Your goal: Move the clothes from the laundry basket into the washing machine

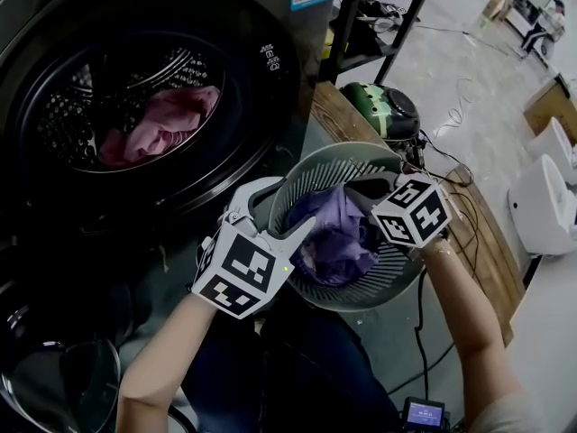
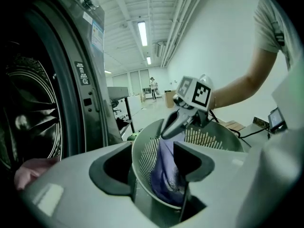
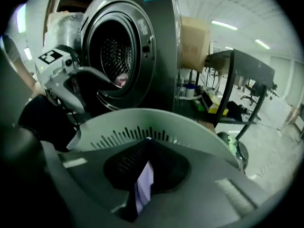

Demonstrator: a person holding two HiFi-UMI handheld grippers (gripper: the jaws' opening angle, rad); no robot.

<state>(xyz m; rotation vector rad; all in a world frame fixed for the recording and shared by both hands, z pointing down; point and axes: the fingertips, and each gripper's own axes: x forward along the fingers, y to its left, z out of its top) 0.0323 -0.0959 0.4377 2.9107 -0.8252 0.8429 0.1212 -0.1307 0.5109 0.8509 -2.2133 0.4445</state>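
The round grey laundry basket point(image 1: 397, 269) stands before the washing machine's open drum point(image 1: 54, 115). A purple garment point(image 1: 338, 234) lies in the basket, and one end of it is lifted. My right gripper point(image 1: 353, 188) is shut on that end above the basket's middle; the cloth point(image 3: 144, 184) shows between its closed jaws. My left gripper point(image 1: 284, 207) is open at the basket's near-left rim point(image 2: 142, 175), which passes between its spread jaws. Pink clothes point(image 1: 162, 120) lie inside the drum. In the left gripper view the right gripper point(image 2: 176, 123) holds the hanging purple cloth point(image 2: 166, 170).
The washer's glass door point(image 1: 63, 382) hangs open at the lower left. A green and black round device point(image 1: 383, 108) sits on a wooden platform point(image 1: 491, 251) behind the basket. A black shelf frame point(image 1: 379, 25) stands beyond, cables trail across the floor, and white boxes point(image 1: 545, 197) are at the right.
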